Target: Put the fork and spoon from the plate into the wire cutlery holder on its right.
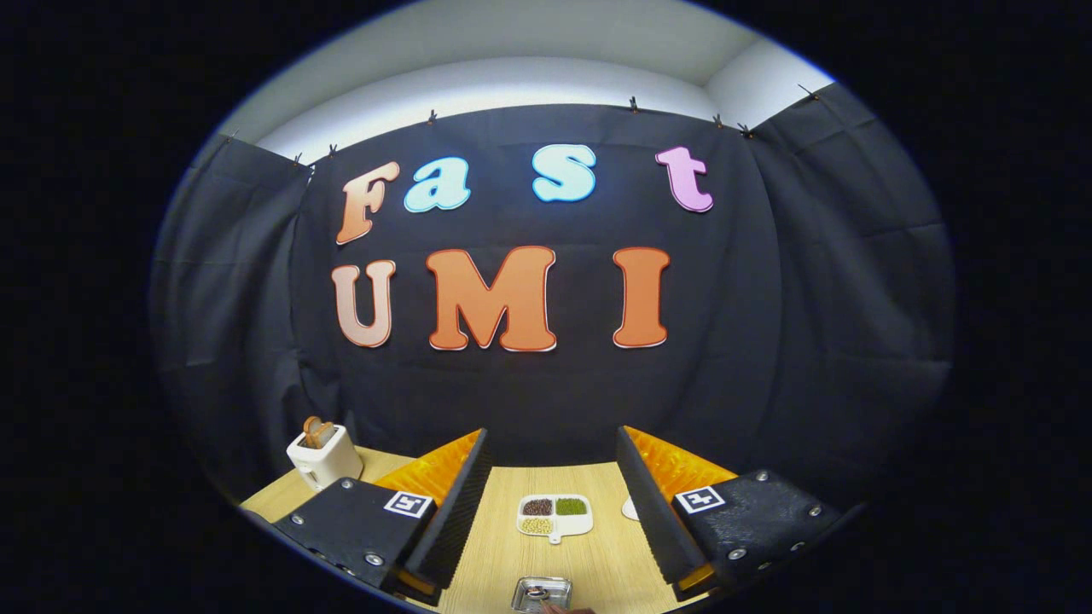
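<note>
The hand-held gripper (553, 503) is held level above the surface (597, 554), its two fingers (452, 512) spread wide apart and grasping nothing, apparently poised to start rather than mid-grasp. Between and beyond the fingers sits a small divided dish (554, 516) holding three kinds of beans, and just this side of the fingers lies a shiny metal tray (541, 593) with something small in it, too cut off to identify. A pale rim (630, 509) peeks from behind the right finger; whether it is the plate cannot be told, and the fork, spoon and wire holder cannot be made out. A white toaster (324, 456) with bread stands at far left on the light wooden surface, backed by black cloth under a white ceiling (512, 77).
</note>
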